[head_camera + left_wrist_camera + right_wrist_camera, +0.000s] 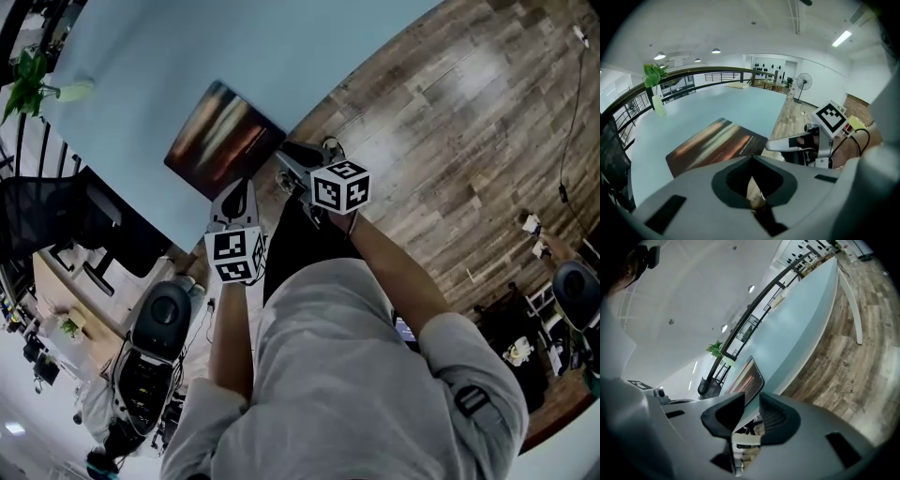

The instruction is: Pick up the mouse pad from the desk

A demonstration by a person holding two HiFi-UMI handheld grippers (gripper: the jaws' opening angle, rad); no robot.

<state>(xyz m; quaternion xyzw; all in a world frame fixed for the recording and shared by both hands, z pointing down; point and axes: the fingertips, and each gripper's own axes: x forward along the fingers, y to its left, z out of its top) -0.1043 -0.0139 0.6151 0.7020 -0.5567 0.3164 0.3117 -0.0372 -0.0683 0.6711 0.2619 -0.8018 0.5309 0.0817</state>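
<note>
The mouse pad is a dark rectangle with orange streaks, lying flat on the light blue desk near its front edge. My left gripper hovers just short of the pad's near corner, its jaws shut and empty. My right gripper is off the pad's right corner, over the desk edge, jaws slightly open with nothing between them. In the left gripper view the pad lies ahead of the shut jaws, and the right gripper shows at the right. In the right gripper view the pad shows through the jaw gap.
A green plant in a pale vase stands at the desk's far left corner by a black railing. Wooden floor runs along the desk's right side. A black chair is below left, and a standing fan is far off.
</note>
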